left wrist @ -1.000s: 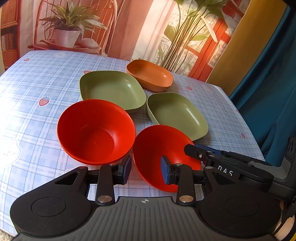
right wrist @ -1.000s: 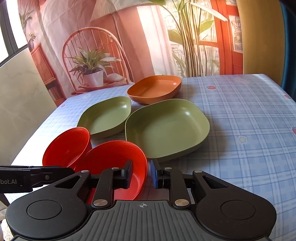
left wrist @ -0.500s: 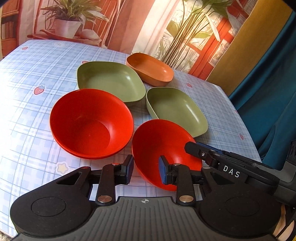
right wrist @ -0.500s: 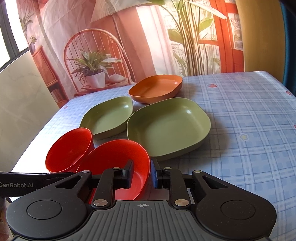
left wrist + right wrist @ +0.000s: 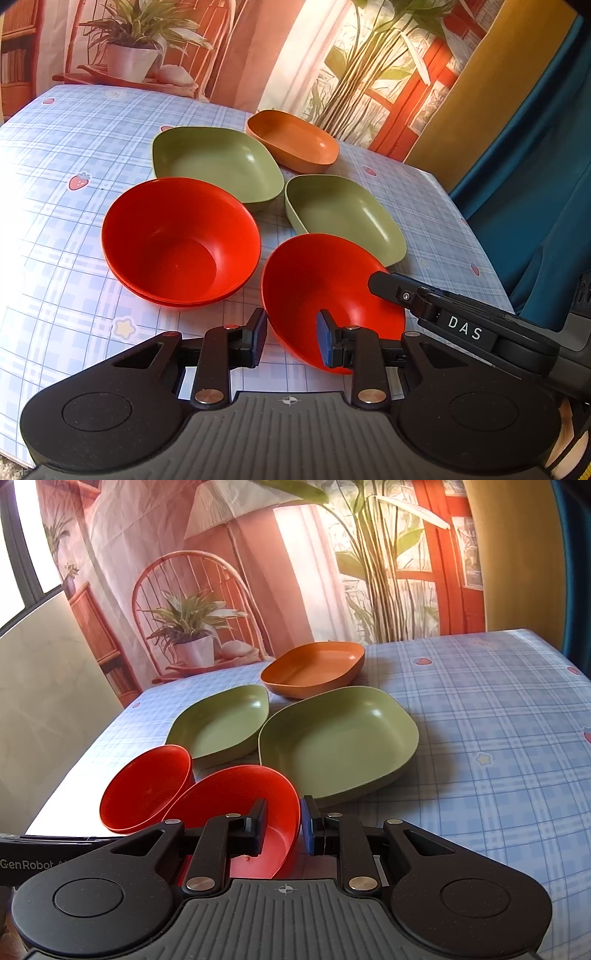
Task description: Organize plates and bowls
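Plainly, in the left wrist view the left claw [image 5: 291, 341] stands apart. Its jaws have just been closing, and the near-left rim of the tilted glossy red round plastic bowl [image 5: 325, 291] passes between them; whether a pad touches it is hard to make out. The bowl's lowest edge is hidden behind the claw's right finger. At the bowl's far right rim sits the right claw [image 5: 384, 286], seen side-on, with only one finger clear. Ahead and left of the left claw rests a second red round bowl [image 5: 181, 240]; a doubled rim suggests another nested beneath it. Beyond lie two olive-green squarish plastic plates [image 5: 218, 162] [image 5: 343, 214] and an orange squarish plate [image 5: 295, 140], all on the blue checked tablecloth [image 5: 74, 147].

In the right wrist view the right claw [image 5: 284, 825] is clamped on the tilted bowl's right wall; the bowl's near part is cut off by the claw's body. The left claw shows only as a black bar at the left edge.
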`<state>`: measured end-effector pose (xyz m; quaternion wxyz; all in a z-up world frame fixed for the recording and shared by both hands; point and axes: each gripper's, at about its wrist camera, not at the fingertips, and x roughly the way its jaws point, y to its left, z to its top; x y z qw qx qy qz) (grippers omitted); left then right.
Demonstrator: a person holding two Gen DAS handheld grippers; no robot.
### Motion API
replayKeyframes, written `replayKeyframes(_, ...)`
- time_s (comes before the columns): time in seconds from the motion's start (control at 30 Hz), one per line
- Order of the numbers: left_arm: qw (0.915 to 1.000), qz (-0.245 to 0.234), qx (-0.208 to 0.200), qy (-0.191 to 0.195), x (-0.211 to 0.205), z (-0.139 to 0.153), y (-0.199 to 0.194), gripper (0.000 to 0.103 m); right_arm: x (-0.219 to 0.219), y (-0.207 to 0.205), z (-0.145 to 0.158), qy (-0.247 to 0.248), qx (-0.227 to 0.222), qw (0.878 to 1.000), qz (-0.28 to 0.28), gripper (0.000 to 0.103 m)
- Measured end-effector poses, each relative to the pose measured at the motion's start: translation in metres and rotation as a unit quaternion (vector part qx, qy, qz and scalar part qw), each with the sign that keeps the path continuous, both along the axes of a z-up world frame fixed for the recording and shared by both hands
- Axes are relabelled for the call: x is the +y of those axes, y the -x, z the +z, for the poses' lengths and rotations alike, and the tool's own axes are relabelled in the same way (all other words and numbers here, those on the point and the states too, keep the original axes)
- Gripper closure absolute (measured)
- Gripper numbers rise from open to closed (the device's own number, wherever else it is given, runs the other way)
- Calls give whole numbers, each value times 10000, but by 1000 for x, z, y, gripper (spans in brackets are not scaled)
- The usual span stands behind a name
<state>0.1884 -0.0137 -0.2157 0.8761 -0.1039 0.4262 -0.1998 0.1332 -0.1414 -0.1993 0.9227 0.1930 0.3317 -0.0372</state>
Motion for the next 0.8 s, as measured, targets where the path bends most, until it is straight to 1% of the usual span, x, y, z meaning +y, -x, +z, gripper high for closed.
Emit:
replayKeyframes(0.17,10000,6,12,38,2,-1,2,72,2,3,2,2,-9,10000,20,84)
replayKeyframes(0.47,9997,35,172,153,3,-10,-1,72,2,1,-5,-76,114,9999,-37,84)
replayKeyframes(0.5,9997,31,183,173,3,-10,-2,73,0,1,-7,-81,134,9999,-53,84)
replayKeyframes(0.57,9995,17,218,223,4,-12,-2,79,-1,2,-8,-105,159,9998,-75,84)
replayKeyframes(0.63,9994,-2,223,251,4,-13,-2,80,-2,2,-9,-129,191,9997,-73,84)
replayKeyframes(0.8,9992,-111,-13,373,3,-3,1,80,-3,3,-8,-144,186,9996,-145,84)
